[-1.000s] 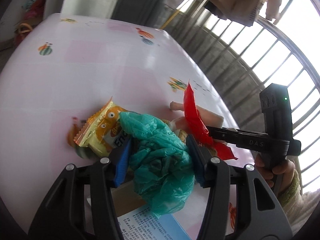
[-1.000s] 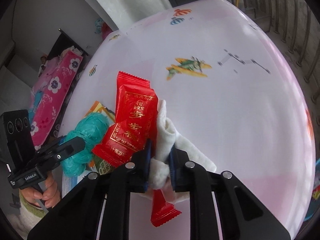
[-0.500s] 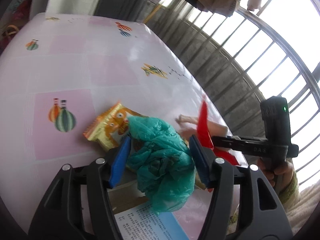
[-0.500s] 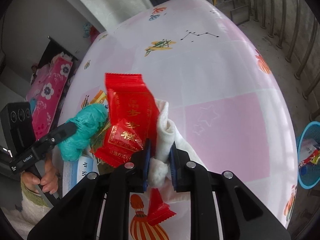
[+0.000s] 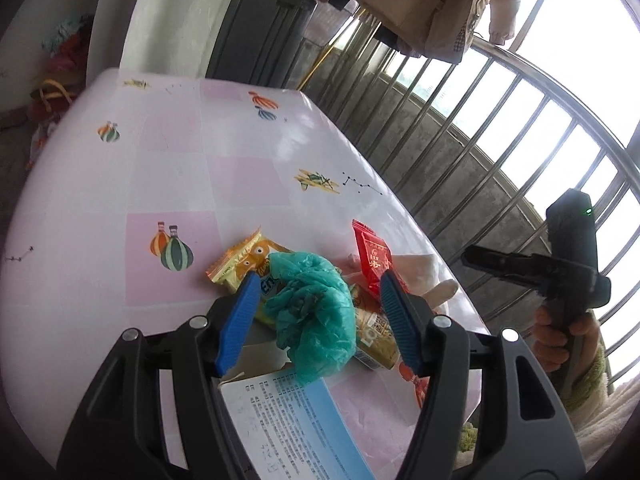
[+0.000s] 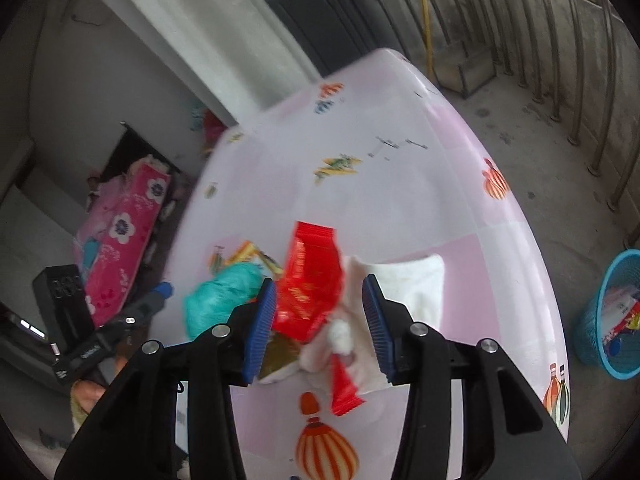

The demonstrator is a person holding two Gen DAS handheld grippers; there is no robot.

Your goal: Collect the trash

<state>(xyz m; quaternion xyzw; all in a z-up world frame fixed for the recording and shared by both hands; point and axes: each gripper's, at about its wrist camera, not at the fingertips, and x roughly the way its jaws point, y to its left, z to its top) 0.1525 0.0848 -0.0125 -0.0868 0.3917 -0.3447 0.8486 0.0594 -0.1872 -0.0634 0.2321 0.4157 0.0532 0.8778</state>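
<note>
Wrappers (image 5: 374,262), bag (image 5: 316,312), tissue (image 6: 404,288) are lying heaped on table (image 5: 120,184); bin (image 6: 610,316) is standing on floor beside.

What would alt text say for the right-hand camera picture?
The right gripper, jaws just opened and holding nothing, hangs over a red wrapper and white tissue heaped beside a teal plastic bag on a pink table. A blue basket stands on the floor.

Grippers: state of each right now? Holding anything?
Left gripper: open, pads clear of the teal plastic bag between them.
Right gripper: open, jaws just opened, red wrapper released.
</note>
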